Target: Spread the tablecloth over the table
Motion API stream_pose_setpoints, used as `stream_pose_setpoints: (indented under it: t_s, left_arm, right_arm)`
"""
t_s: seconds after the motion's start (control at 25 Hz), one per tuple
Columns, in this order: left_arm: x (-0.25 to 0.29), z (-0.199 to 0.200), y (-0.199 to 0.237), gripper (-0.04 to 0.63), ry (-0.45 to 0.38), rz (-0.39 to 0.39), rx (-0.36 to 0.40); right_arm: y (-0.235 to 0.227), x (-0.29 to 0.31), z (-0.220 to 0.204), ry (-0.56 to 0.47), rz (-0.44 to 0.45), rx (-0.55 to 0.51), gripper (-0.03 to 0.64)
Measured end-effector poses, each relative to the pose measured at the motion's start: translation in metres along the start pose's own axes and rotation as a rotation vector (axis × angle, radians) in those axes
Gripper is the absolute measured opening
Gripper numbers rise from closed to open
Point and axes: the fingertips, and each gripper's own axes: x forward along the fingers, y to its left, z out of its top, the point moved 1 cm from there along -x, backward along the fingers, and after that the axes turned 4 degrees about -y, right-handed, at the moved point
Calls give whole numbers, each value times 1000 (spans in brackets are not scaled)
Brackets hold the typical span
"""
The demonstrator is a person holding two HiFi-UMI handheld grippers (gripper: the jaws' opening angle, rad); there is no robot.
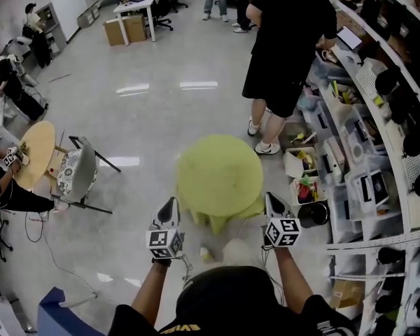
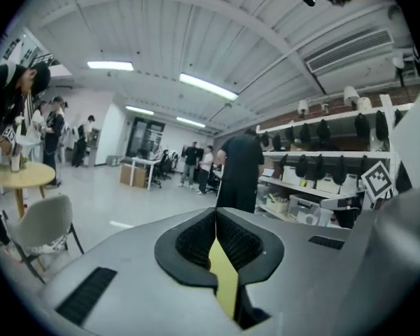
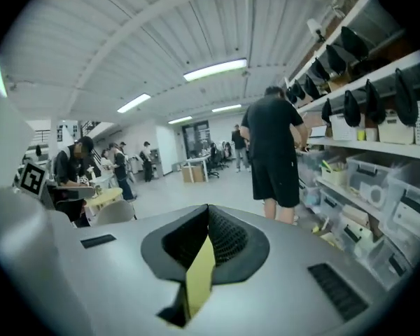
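Note:
A yellow-green tablecloth (image 1: 220,173) lies draped over a round table, which it hides completely. Its near edge hangs bunched between my two grippers. My left gripper (image 1: 171,207) holds the cloth's near left part and my right gripper (image 1: 271,203) holds its near right part. In the left gripper view the jaws (image 2: 215,219) are shut, with a strip of the yellow cloth (image 2: 226,280) pinched between the black pads. In the right gripper view the jaws (image 3: 208,215) are shut too, on a fold of the same cloth (image 3: 199,275).
A person in black (image 1: 288,44) stands just beyond the table, by the shelving (image 1: 378,152) full of bins on the right. Open boxes (image 1: 301,163) and a dark pot (image 1: 313,214) sit on the floor at the table's right. A chair (image 1: 79,173) and a small wooden table (image 1: 36,152) stand at the left.

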Motion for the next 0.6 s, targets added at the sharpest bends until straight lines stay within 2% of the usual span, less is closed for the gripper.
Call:
stream_pose_setpoints:
  t_s: [0.16, 0.28, 0.44, 0.6]
  left_arm:
    - [-37, 35, -60, 21, -77, -52, 97]
    - [-72, 43, -99, 21, -115, -66, 135]
    - [-136, 24, -145, 21, -120, -37, 118]
    - [-206, 3, -201, 20, -100, -10, 114]
  right_arm:
    - [23, -55, 32, -86, 70, -18, 2]
    - [35, -100, 42, -125, 114, -24, 2]
    - [49, -176, 29, -150, 171, -39, 2]
    - [48, -253, 8, -159, 188, -42, 2]
